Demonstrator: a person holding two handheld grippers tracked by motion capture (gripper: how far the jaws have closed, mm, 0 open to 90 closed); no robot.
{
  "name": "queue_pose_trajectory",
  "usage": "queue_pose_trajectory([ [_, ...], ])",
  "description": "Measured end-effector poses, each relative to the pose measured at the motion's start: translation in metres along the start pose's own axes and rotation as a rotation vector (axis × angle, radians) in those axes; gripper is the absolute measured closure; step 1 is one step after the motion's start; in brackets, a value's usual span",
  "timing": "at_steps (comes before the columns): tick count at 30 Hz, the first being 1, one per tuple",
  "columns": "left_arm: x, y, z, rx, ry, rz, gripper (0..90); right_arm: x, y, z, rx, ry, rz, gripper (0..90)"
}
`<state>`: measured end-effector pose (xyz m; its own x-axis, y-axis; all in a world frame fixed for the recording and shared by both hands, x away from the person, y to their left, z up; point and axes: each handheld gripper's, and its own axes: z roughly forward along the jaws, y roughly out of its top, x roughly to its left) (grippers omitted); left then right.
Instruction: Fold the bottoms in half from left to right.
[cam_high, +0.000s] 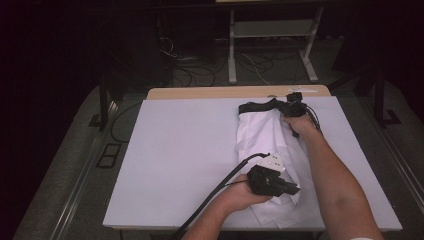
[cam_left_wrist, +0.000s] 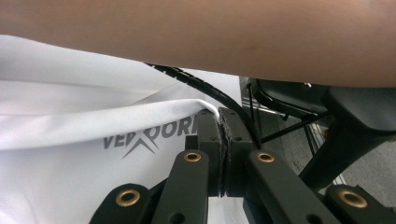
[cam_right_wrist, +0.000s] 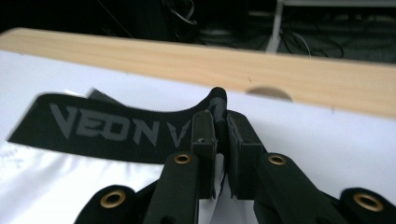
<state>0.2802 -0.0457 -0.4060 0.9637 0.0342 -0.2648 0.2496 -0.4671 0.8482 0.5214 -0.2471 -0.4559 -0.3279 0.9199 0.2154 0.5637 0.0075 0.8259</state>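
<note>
Lying on the right half of the white table (cam_high: 175, 150), the white shorts (cam_high: 267, 135) run from a black waistband (cam_high: 257, 106) at the far end to a hem near your edge. Your right gripper (cam_right_wrist: 218, 122) pinches that waistband, its jaws pressed on a raised fold of the lettered band. Your left gripper (cam_left_wrist: 219, 122) pinches a fold of white fabric at the near end, beside grey printed lettering (cam_left_wrist: 149, 135). Your right forearm (cam_high: 332, 175) crosses over the shorts. A strip of wood (cam_right_wrist: 140, 56) edges the far side of the table.
</note>
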Motion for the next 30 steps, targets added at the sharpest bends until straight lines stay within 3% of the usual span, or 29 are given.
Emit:
queue_pose_trajectory([
  [1,0.0,0.0,0.0,0.0,0.0,0.0,87.3,0.0,0.0,0.0,0.0,0.0,0.0,72.2],
  [2,0.001,-0.002,0.006,0.004,-0.007,-0.003,87.4,0.002,0.0,-0.011,-0.035,0.038,0.0,58.1],
  [4,0.001,-0.002,0.009,-0.001,-0.01,-0.006,87.3,0.001,0.002,-0.02,-0.062,0.048,-0.008,53.0],
  [7,0.0,-0.001,0.011,0.001,-0.014,-0.009,87.4,0.001,0.004,-0.025,-0.059,0.05,-0.007,50.0],
  [8,0.0,0.0,0.017,0.011,-0.018,-0.006,87.3,-0.004,0.009,-0.04,-0.074,0.087,-0.01,38.1],
  [15,-0.001,0.006,0.03,0.013,-0.031,0.0,87.3,-0.007,0.014,-0.059,-0.109,0.114,-0.035,34.3],
  [17,-0.002,0.01,0.038,0.019,-0.042,0.009,87.3,-0.008,0.018,-0.078,-0.127,0.122,-0.071,34.9],
  [20,-0.004,0.013,0.044,0.019,-0.05,0.013,87.3,-0.011,0.019,-0.084,-0.139,0.125,-0.069,35.0],
  [21,-0.004,0.019,0.053,0.024,-0.059,0.021,87.3,-0.015,0.02,-0.09,-0.149,0.127,-0.067,35.8],
  [24,-0.004,0.019,0.053,0.024,-0.059,0.021,87.3,-0.016,0.02,-0.093,-0.153,0.127,-0.071,36.1],
  [26,-0.004,0.028,0.066,0.028,-0.065,0.032,87.3,-0.023,0.018,-0.101,-0.156,0.129,-0.07,36.4],
  [30,0.001,0.032,0.074,0.026,-0.062,0.015,87.3,-0.029,0.016,-0.108,-0.156,0.135,-0.069,36.7],
])
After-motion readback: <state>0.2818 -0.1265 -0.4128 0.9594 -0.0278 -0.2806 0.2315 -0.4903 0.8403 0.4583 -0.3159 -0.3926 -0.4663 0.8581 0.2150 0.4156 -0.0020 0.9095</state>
